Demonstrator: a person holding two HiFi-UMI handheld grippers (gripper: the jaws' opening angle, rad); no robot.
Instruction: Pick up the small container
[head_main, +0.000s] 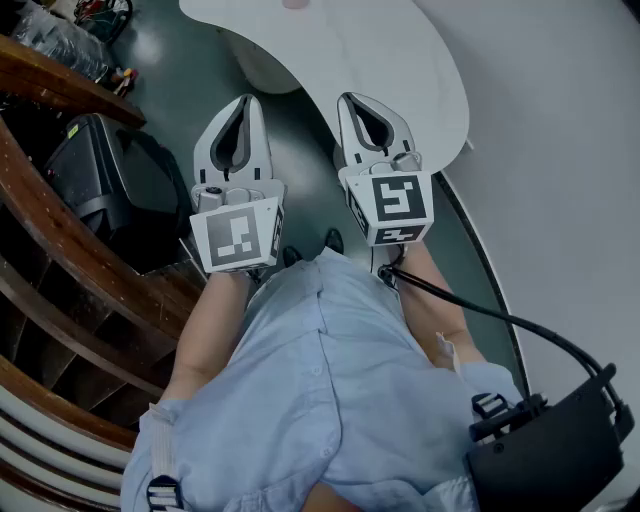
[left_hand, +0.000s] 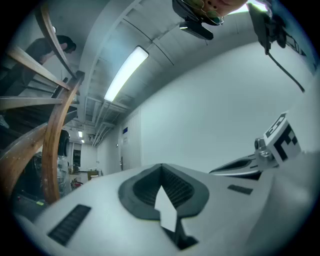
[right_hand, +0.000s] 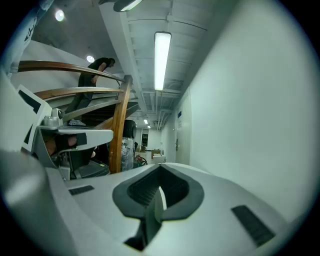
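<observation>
No container is clearly in view; only a small pinkish thing (head_main: 294, 3) pokes in at the top edge, on the white table (head_main: 400, 60), and I cannot tell what it is. My left gripper (head_main: 247, 102) and right gripper (head_main: 351, 100) are held level, side by side in front of a light blue shirt (head_main: 320, 380), short of the table. Both are shut with nothing between the jaws. In the left gripper view the left gripper (left_hand: 161, 167) points at a bare white wall. The right gripper (right_hand: 160, 167) faces down a corridor.
A curved wooden stair rail (head_main: 70, 250) runs along the left, with a black case (head_main: 100, 180) beside it. A black box (head_main: 545, 455) with a cable hangs at the lower right. A white wall (head_main: 570, 150) closes the right side.
</observation>
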